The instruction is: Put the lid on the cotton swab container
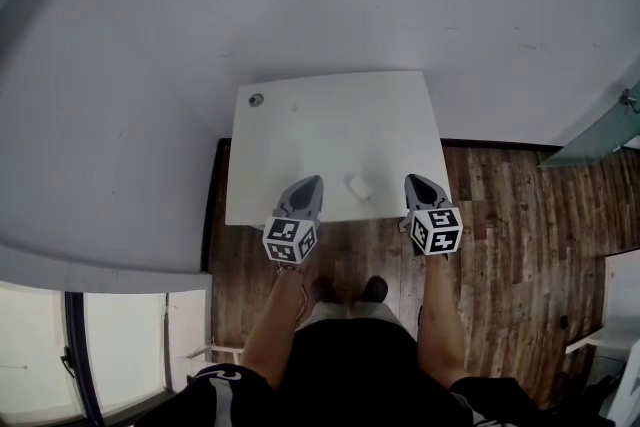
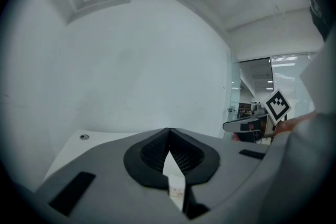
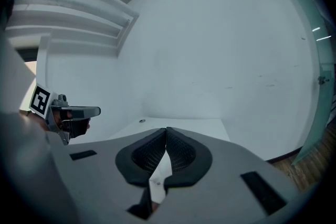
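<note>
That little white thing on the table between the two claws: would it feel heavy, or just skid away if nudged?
The small white container looks tiny against the table, so it is probably very light. The tabletop looks smooth and bare, so a nudge would likely slide it rather than tip it. It is too small here to judge whether it could roll.
</note>
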The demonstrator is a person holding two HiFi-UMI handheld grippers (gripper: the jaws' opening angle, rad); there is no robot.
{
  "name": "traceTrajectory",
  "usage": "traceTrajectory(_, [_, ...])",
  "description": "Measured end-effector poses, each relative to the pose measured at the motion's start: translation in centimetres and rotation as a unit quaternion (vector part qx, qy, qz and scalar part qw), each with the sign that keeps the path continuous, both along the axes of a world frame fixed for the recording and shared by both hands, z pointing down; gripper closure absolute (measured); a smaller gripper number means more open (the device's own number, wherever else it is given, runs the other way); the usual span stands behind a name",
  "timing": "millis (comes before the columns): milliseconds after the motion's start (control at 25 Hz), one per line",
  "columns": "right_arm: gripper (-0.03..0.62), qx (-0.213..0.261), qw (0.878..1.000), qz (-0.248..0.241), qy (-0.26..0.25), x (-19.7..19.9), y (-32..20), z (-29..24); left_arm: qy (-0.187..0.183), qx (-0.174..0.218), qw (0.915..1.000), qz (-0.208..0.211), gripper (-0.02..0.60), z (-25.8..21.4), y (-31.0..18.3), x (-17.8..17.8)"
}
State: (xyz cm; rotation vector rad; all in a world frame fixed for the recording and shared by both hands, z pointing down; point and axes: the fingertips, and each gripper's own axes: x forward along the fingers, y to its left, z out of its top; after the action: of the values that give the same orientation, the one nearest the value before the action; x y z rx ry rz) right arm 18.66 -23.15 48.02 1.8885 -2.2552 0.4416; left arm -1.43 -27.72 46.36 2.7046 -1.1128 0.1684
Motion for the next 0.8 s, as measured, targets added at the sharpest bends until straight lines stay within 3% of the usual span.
traceTrajectory(800, [0.582,0.006,1.0,0.026,-0.005,0.2,1.3,-1.1,-0.017,0.002,0.9997,-0.016,0.555,-0.8,-0.6,-1.2])
